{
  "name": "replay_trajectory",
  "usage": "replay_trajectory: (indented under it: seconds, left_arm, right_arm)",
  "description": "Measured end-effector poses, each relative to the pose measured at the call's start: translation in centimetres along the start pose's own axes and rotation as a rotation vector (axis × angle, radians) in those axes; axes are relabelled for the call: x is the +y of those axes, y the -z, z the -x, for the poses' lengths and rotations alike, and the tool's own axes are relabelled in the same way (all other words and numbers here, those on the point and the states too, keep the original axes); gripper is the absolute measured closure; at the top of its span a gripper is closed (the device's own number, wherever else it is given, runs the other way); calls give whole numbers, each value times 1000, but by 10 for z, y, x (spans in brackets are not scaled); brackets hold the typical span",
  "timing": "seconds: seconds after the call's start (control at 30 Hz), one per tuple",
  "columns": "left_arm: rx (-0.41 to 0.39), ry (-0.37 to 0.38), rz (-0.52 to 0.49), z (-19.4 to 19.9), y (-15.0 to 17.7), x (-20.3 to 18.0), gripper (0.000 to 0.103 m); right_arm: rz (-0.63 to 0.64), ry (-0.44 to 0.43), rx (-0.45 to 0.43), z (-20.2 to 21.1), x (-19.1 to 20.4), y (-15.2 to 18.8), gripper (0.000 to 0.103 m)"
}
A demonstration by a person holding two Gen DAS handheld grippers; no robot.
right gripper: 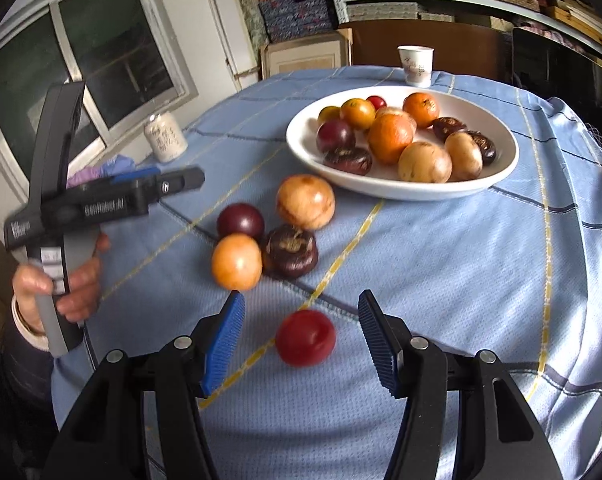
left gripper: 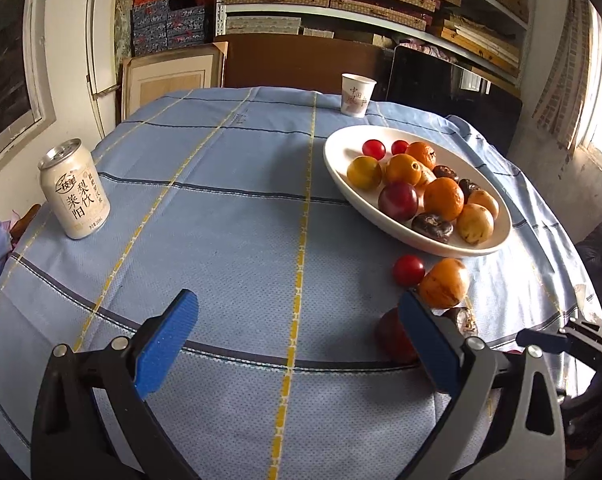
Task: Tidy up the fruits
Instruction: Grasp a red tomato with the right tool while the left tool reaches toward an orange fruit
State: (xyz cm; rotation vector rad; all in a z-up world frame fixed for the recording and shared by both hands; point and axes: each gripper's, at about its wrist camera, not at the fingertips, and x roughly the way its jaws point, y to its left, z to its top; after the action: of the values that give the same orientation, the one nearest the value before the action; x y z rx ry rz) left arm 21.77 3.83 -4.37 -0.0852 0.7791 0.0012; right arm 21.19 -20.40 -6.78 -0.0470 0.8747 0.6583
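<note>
Right hand-held gripper [right gripper: 301,336] open w/ red tomato [right gripper: 305,337] btwn jaws, untouched, on blue cloth [right gripper: 441,272].

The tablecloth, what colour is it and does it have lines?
Light blue tablecloth with yellow and dark blue stripes crossing into big squares; clearest in the left wrist view.

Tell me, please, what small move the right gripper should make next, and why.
Probably ease the right gripper forward and close on the red tomato: its jaws are open, the tomato lies on the blue tablecloth between them, untouched, outside the white bowl.
</note>
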Motion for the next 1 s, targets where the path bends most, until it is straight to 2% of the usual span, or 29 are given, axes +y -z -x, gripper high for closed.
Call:
replay_trajectory:
  seconds: [0.33,0.5,0.67,0.73,0.83,0.9,1.0]
  left_arm:
    - [4,0,-2,-1,0,0,4]
    - [6,-2,6,-1,1,2,4]
    - [11,1,18,-3,0,5,4]
    - [11,0,20,-3,0,5,4]
    - [9,3,17,-3,1,5,4]
    - [6,23,-3,-1,2,1,4]
    - [-23,75,-104,9,7,-18,5]
  right_arm:
    - [17,19,21,-1,2,7,44]
    - [23,17,30,-3,2,7,53]
    - [21,18,46,-6,2,8,59]
    - [19,19,62,-9,1,9,69]
    - [0,10,61,-9,-2,9,71]
    - [-23,4,40,-5,-6,7,71]
    - [-87,9,-10,4,-19,4,71]
